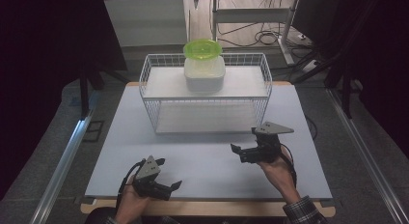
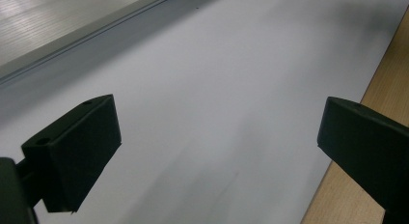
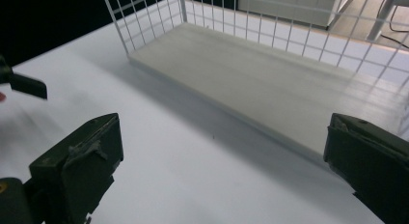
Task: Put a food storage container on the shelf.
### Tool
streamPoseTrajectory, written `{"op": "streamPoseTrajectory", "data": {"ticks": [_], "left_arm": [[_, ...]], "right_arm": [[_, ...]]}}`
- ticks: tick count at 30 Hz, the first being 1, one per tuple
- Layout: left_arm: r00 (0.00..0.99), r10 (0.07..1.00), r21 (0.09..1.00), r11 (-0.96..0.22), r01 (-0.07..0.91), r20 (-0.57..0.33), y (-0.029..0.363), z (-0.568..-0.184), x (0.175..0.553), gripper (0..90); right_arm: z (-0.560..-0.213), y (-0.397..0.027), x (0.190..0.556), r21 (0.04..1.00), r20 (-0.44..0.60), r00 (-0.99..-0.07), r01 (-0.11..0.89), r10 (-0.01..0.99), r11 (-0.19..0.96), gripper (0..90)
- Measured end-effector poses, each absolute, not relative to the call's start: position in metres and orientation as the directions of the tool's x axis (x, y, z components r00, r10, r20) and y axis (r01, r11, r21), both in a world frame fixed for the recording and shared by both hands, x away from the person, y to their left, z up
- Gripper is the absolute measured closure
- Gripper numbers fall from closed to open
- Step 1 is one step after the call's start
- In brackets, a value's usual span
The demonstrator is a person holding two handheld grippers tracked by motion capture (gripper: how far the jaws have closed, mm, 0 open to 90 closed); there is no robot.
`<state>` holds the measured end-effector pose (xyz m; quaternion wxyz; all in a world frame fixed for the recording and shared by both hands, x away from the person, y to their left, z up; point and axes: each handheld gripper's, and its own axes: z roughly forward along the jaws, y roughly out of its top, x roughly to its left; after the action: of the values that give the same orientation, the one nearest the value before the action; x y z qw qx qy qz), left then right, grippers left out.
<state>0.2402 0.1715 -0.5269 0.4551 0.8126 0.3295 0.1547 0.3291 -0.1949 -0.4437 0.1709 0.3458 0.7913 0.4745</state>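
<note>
Up on the top shelf of the wire rack [image 1: 149,69], well apart from both claws, sits the tub [image 1: 204,74]: a squarish, milky-white plastic box with a round lime-green bowl [image 1: 202,48] resting on top. It stands upright, near the shelf's middle, no clear long axis to call. Down at the near edge of the table [image 1: 207,161], the left gripper [image 1: 170,175] is held with jaws wide apart, nothing between them. Right gripper [image 1: 243,139], closer to the rack, jaws also spread, faces the lower shelf [image 3: 270,84].
</note>
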Motion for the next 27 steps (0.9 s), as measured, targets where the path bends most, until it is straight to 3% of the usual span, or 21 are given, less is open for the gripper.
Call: {"op": "streamPoseTrajectory", "data": {"ticks": [27], "left_arm": [[0.732, 0.681, 0.830, -0.390, 0.398, -0.031, 0.169, -0.529, 0.241, 1.1]], "right_arm": [[-0.500, -0.221, 0.290, 0.779, -0.024, -0.663, 0.457, 0.748, 0.430, 0.0]]}}
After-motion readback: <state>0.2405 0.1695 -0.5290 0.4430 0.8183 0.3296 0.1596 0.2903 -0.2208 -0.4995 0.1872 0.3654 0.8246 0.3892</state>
